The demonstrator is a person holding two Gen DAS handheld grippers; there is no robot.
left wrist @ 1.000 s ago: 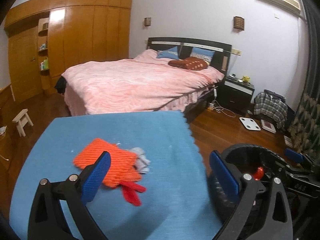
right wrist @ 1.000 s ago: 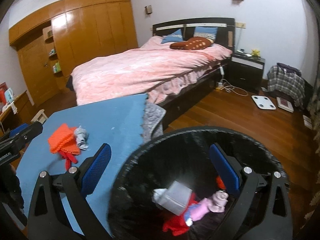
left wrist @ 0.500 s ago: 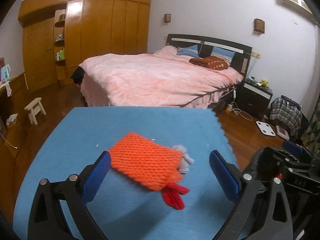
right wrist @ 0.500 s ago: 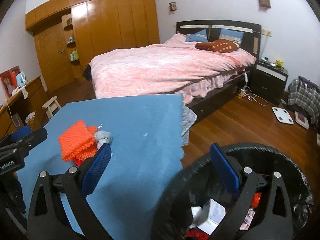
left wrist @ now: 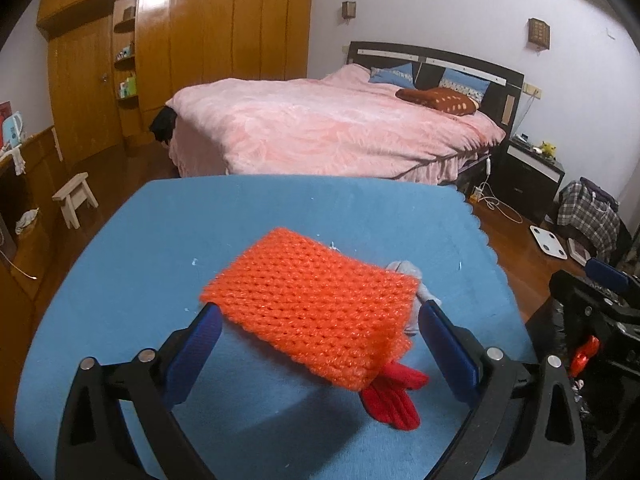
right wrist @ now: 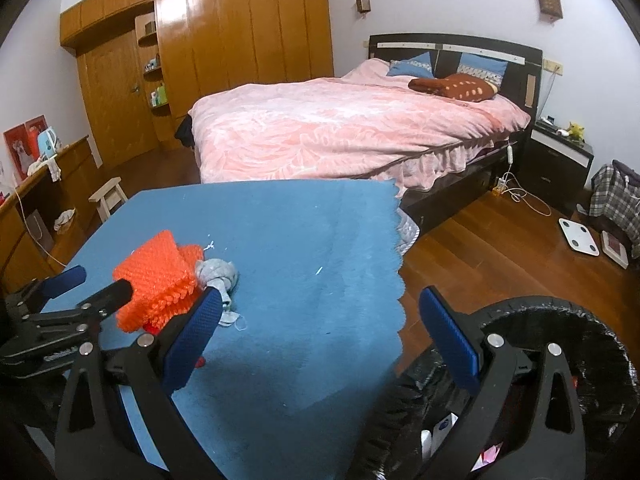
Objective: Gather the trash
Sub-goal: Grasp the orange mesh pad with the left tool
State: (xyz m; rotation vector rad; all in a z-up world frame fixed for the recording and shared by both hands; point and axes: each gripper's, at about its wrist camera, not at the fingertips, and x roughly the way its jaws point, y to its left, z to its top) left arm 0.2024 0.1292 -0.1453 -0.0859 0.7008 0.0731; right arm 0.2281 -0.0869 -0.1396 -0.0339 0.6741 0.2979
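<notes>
An orange foam net (left wrist: 312,304) lies on the blue tablecloth (left wrist: 280,208), on top of a red scrap (left wrist: 394,396). A crumpled grey wad (left wrist: 408,276) sits against the net's far right side. My left gripper (left wrist: 320,320) is open, with one fingertip on each side of the net's near end. In the right wrist view the net (right wrist: 156,280), the wad (right wrist: 216,272) and the left gripper (right wrist: 92,286) are at the left. My right gripper (right wrist: 320,308) is open and holds nothing, above the cloth's right edge. The black-bagged trash bin (right wrist: 552,308) sits below it at the right, with litter inside.
A bed with a pink cover (left wrist: 328,128) stands beyond the table, with a wooden wardrobe (left wrist: 180,40) behind it. A small stool (left wrist: 76,196) stands at the left. A nightstand (right wrist: 560,156), a white scale (right wrist: 578,236) and a plaid bag (right wrist: 616,200) are on the wooden floor at the right.
My left gripper has moved forward and now has the orange net between its open fingers. My right gripper has swung left from above the bin toward the table edge.
</notes>
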